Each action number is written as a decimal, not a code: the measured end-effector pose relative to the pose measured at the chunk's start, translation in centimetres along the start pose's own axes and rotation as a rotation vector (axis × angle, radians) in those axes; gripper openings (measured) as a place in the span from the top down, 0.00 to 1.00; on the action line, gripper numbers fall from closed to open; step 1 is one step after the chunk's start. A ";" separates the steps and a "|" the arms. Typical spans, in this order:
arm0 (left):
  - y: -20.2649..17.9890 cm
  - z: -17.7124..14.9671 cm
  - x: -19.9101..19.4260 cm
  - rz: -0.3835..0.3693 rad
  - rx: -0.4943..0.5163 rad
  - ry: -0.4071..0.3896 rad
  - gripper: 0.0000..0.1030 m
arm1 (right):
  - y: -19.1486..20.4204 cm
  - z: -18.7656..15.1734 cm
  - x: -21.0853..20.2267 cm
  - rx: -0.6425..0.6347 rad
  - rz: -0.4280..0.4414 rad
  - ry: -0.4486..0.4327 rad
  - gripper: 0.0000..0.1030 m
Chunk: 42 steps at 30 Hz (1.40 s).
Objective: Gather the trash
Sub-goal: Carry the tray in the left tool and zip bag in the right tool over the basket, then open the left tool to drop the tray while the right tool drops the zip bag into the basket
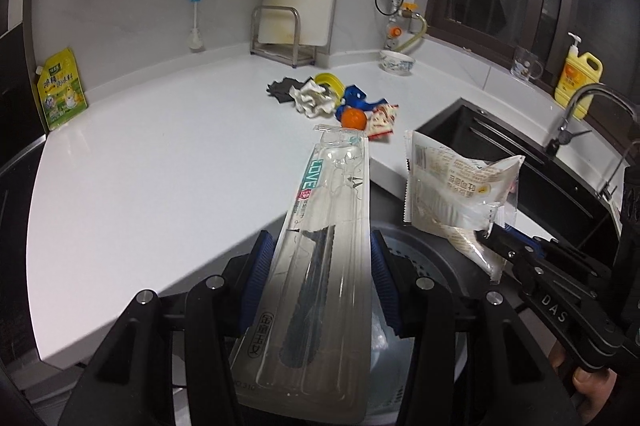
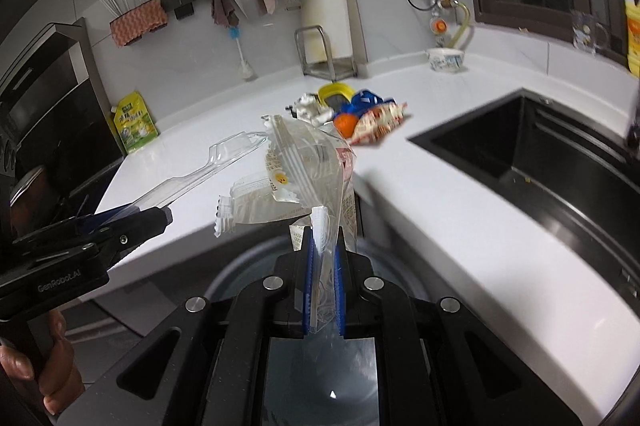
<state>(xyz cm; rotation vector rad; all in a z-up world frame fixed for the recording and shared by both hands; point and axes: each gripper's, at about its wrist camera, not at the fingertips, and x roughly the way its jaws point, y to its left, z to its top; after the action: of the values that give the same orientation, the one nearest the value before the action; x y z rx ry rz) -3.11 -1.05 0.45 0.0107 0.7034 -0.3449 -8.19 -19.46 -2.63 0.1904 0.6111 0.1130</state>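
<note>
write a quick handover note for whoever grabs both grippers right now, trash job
Left gripper: shut on a long clear plastic package, held over the round bin below the counter edge.
Right gripper: shut on a clear food wrapper, also over the bin.
Neither piece is dropped yet.
Still on the counter: a pile with a crumpled tissue, a dark scrap, a yellow lid, a blue wrapper, an orange and a red-and-white snack packet.
Next, probably: release both pieces into the bin, then go back for the pile.
</note>
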 end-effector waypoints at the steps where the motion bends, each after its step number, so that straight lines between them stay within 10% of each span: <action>1: -0.3 -0.4 0.0 -0.006 0.002 0.005 0.54 | -0.1 -0.4 0.0 0.003 0.000 0.007 0.91; 22: -2.4 -6.2 5.4 -0.005 0.049 0.154 0.53 | -2.3 -6.7 4.3 0.090 -0.003 0.209 0.91; 28: -2.1 -6.4 5.0 0.022 0.041 0.133 0.32 | -2.0 -6.9 4.0 0.074 -0.029 0.187 0.62; 42: -1.3 -6.2 2.4 0.073 0.017 0.070 0.22 | -1.9 -6.9 0.7 0.091 -0.057 0.129 0.56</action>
<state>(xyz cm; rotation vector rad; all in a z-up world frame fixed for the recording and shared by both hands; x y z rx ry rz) -5.72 -2.25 -5.68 0.0650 0.7675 -0.2814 -11.55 -20.21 -8.93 0.2548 0.7503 0.0425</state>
